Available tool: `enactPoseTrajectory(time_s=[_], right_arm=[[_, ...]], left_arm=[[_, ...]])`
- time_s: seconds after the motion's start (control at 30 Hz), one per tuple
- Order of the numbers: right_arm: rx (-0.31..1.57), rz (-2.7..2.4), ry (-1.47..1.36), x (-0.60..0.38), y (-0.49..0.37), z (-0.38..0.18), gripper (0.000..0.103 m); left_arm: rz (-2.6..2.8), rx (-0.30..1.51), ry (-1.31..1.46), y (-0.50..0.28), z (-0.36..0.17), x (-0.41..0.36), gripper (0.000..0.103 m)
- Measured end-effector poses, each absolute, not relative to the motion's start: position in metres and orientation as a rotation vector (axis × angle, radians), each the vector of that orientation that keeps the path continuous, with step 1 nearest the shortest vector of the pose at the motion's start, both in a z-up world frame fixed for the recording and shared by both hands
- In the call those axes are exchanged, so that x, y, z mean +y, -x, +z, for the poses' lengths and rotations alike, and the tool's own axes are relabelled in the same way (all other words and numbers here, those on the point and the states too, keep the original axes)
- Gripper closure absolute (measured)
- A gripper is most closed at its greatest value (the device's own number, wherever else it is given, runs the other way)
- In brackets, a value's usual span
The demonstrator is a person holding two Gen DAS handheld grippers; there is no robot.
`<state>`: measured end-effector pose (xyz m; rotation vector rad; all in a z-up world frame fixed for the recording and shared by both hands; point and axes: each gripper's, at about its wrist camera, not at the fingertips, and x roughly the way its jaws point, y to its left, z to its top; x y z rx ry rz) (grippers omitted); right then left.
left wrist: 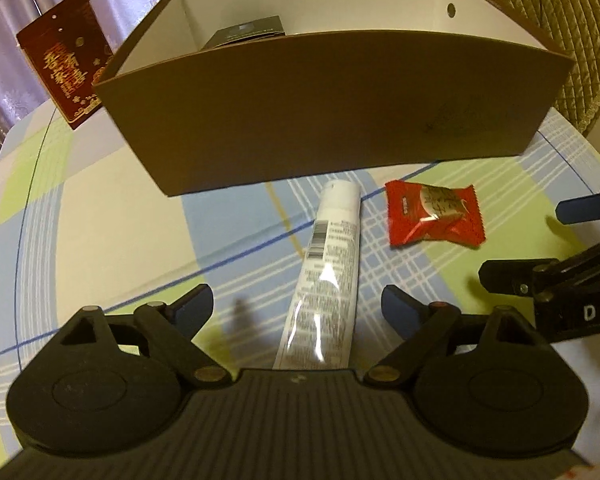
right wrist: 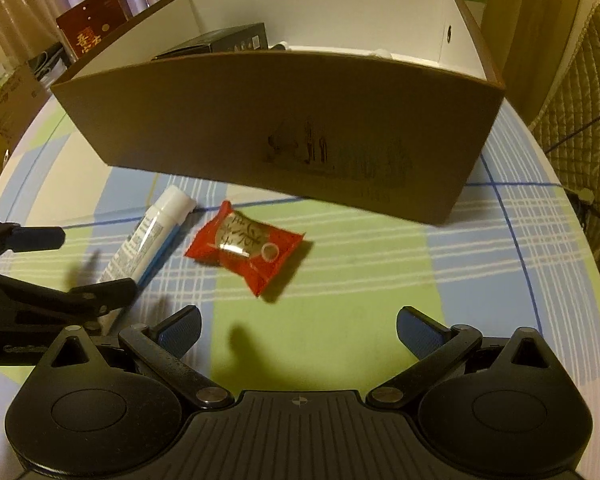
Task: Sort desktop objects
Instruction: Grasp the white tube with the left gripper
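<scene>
1. A brown cardboard box (left wrist: 332,120) stands on the checked table (left wrist: 100,200)
2. Just before the box lie a white tube (left wrist: 324,276) and a red snack packet (right wrist: 246,250)
3. Left tongs (left wrist: 298,308) spread over the tube; right tongs (right wrist: 298,330) spread, empty
4. Tube likely light, slippery; grip mid-body

The box (left wrist: 332,112) is brown outside and white inside, with a faint dark drawing on its front. The tube (left wrist: 324,276) is white with black print and a barcode. The snack packet (right wrist: 246,250) is red with a clear window. The tablecloth (right wrist: 380,280) is plaid in pale blue, light green and white. The gripper pads (right wrist: 416,330) are blue on black arms.
</scene>
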<state>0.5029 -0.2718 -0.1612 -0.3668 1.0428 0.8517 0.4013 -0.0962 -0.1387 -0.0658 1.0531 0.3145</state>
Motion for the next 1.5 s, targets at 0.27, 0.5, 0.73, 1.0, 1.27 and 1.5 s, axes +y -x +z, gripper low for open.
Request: enactPoseTrajectory(time_s=[0.27,0.5,0.73,1.0,1.27,1.5], right_arm=[[1.038,0.842,0.339,-0.265,-0.515,-0.159,0.002],[1.033,0.882,0.342,-0.25,-0.51,-0.16,0.002],[1.033,0.888,0.32,-0.229,-0.506,-0.166,0.002],[1.019,0.753,0.295,-0.213,-0.507,-0.171,0.002],[0.93,0.83,0.421,-0.209,-0.489,-0.179,0.056],[0.917,0.9,0.434,-0.225,-0.483,-0.176,0.069]], left_arm=[[0.309,1.037,0.05,-0.421,-0.148,-0.088,0.029],[0.35,1.033,0.124,-0.419,-0.153,-0.067,0.066],[0.457,1.036,0.2,-0.391,-0.152,-0.032,0.072],[0.522,1.054,0.27,-0.358,-0.151,-0.016,0.072],[0.529,1.048,0.293,-0.358,-0.149,-0.013,0.072],[0.492,1.051,0.266,-0.367,-0.155,-0.017,0.074]])
